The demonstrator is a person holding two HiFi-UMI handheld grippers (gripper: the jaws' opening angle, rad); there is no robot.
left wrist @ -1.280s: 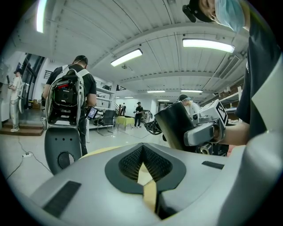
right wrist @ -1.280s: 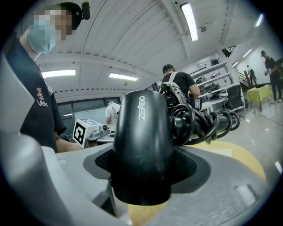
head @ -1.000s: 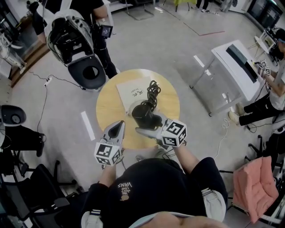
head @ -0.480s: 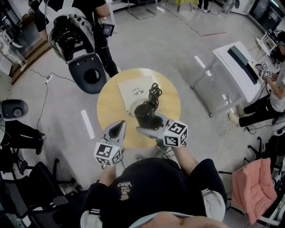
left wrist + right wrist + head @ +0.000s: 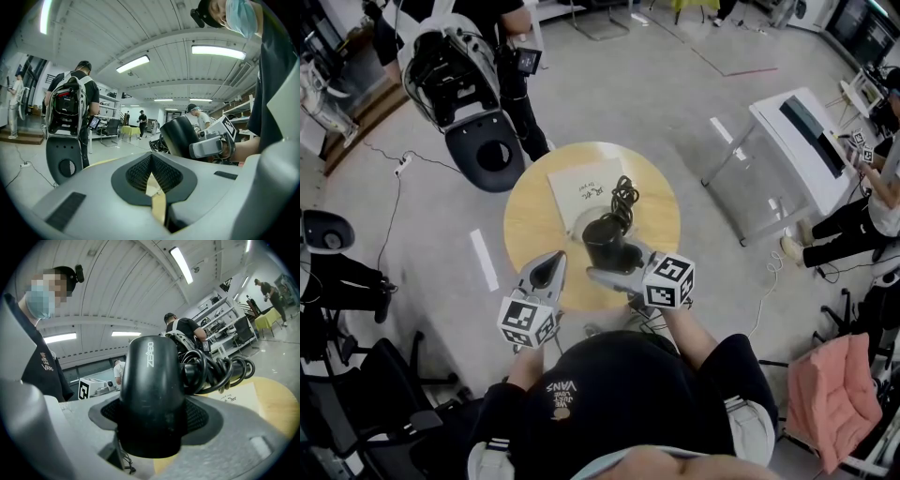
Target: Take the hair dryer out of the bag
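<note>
Right tongs [image 5: 614, 265] gripping hair dryer [image 5: 150, 380] barrel wide, left tongs [image 5: 152, 180] closed empty beside; I'd lower it level onto worktop [image 5: 525, 230] short of the bag [image 5: 577, 192], cord bundle [image 5: 220, 369] ahead landing 1st.

The hair dryer [image 5: 607, 246] and its coiled cord [image 5: 623, 195] are black, the bag [image 5: 579, 192] white with dark print, the table [image 5: 528, 230] pale yellow, and the left gripper [image 5: 549, 267] and right gripper [image 5: 602, 275] grey with black-and-white square-marked cubes.

On the round wooden table [image 5: 530, 223], the flat white paper bag [image 5: 579, 192] lies at the far side. The black plastic hair dryer [image 5: 605, 242] is in front of it, between the jaws of the right gripper [image 5: 602, 270], with its coiled black cord [image 5: 623, 195] over the bag's right edge. The left gripper [image 5: 551, 265] is to its left
</note>
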